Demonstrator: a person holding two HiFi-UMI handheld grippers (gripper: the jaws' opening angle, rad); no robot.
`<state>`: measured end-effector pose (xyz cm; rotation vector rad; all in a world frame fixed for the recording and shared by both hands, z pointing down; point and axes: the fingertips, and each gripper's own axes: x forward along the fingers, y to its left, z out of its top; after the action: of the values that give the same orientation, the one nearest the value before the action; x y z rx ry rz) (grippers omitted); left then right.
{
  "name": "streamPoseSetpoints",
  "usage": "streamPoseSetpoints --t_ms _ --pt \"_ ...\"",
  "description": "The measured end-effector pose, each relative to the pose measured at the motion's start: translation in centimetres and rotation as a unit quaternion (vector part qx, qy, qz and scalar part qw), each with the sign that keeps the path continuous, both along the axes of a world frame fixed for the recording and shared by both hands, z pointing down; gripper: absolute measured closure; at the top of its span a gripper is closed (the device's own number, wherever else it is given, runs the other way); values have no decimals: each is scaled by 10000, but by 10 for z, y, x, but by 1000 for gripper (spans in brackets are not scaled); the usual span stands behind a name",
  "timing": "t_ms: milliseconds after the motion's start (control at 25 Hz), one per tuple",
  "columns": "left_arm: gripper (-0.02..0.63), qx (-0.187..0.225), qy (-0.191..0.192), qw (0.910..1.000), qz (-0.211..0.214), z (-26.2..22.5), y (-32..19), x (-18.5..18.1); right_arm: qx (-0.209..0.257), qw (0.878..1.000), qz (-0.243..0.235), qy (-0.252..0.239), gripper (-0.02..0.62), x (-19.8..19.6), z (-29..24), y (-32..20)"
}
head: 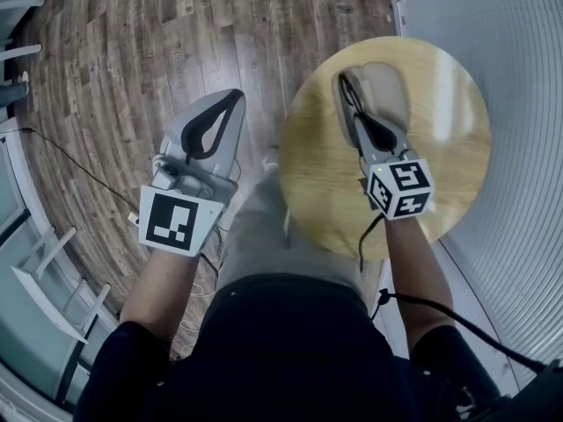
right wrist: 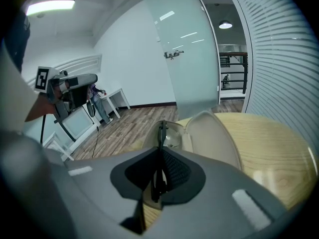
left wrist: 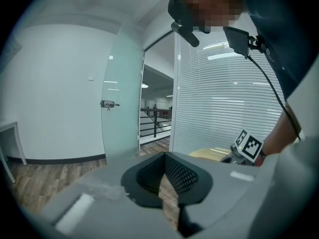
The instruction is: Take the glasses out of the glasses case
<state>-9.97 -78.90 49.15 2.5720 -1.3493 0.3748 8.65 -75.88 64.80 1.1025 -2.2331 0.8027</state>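
Here the right tongs (right wrist: pixel 160 173) are pinched shut on the thin dark frame of the glasses (right wrist: pixel 162 133), at the open, smooth beige glasses case (right wrist: pixel 212 138) on the round, pale wooden surface (right wrist: pixel 269 148). The left tongs (left wrist: pixel 162 166), tips together, hold nothing above the plank floor (head: pixel 132 60).

Wood-plank floor (head: pixel 132 60) stretching under a round wooden table (head: pixel 457 174), frosted glass door (left wrist: pixel 122 98) standing beside white blinds (left wrist: pixel 224 113), ceiling light (right wrist: pixel 50 6) glowing.
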Motion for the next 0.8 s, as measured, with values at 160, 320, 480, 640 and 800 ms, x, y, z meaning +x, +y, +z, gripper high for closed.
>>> streamPoseSetpoints --t_ms 160,320,480,640,800 --pt "601 99 -11 9999 31 -13 1 0 91 10000 33 -16 561 1 -14 -1" --pt "601 225 -18 9997 49 -27 4 0 204 9998 69 -40 561 2 -29 1" --pt "601 404 -10 9992 73 -44 12 1 369 9993 99 -50 561 4 -47 7" --pt "601 543 9 9985 85 -60 23 3 522 9986 108 -70 561 6 -63 13" --pt "601 695 -59 9975 146 -72 35 5 689 9973 200 -136 561 10 -74 19"
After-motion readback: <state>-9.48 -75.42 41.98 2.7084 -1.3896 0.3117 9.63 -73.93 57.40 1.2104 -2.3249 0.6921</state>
